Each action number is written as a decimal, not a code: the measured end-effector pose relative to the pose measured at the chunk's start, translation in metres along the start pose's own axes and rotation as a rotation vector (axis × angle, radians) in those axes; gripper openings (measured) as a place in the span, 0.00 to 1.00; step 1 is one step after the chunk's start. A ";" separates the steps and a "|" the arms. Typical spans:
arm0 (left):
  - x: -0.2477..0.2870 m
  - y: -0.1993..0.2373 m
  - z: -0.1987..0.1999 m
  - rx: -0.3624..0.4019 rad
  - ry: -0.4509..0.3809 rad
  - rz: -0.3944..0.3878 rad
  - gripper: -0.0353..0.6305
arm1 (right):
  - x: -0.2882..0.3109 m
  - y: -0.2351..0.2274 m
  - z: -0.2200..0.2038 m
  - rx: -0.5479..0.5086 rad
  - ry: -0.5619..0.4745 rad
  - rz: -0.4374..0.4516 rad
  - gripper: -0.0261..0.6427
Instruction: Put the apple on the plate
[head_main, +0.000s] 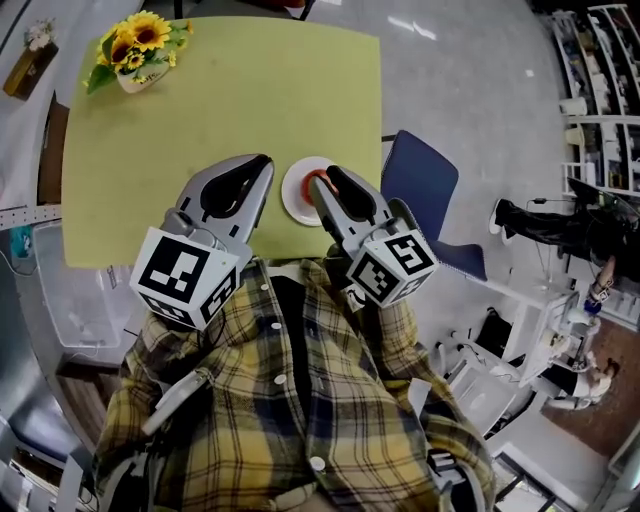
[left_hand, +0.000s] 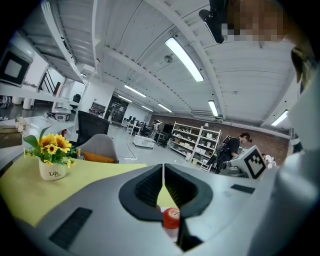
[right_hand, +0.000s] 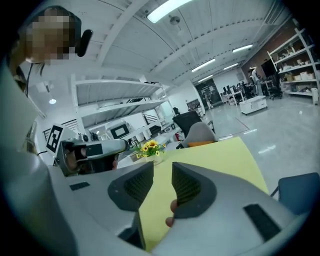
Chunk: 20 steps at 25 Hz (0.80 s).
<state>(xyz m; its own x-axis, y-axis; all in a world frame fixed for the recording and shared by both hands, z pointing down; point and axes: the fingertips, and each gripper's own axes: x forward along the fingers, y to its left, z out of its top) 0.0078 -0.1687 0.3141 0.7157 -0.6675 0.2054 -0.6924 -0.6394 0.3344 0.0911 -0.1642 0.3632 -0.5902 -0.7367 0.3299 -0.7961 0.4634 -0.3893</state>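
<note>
- apple (left_hand: 171, 217) sits on white plate (head_main: 297, 200), free of both tools, right under the tips of right gripper (right_hand: 162, 172)
- right gripper: jaws narrow, slim gap, nothing between them
- left gripper (left_hand: 163, 172): jaws closed tip to tip, empty; apple shows low, just ahead of and below its jaws
- step: placing looks done; next move likely only needs both grippers drawn back without knocking the plate
- text: flower pot (left_hand: 52, 172), far ahead-left of left gripper on yellow table (head_main: 220, 100), reads "Life"; smaller line under it unreadable; no brand seen
</note>
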 end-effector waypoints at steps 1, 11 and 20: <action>0.000 -0.002 0.003 0.005 -0.006 -0.002 0.08 | -0.001 0.004 0.005 -0.004 -0.012 0.009 0.18; -0.002 -0.014 0.013 0.046 -0.031 0.000 0.08 | -0.010 0.041 0.030 -0.168 -0.057 0.036 0.04; -0.008 -0.017 0.018 0.053 -0.041 0.011 0.08 | -0.012 0.047 0.037 -0.250 -0.022 0.047 0.03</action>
<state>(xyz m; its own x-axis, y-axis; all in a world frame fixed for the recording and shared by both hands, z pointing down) 0.0126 -0.1595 0.2905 0.7045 -0.6888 0.1708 -0.7047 -0.6506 0.2829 0.0658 -0.1520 0.3095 -0.6266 -0.7206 0.2968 -0.7777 0.6028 -0.1783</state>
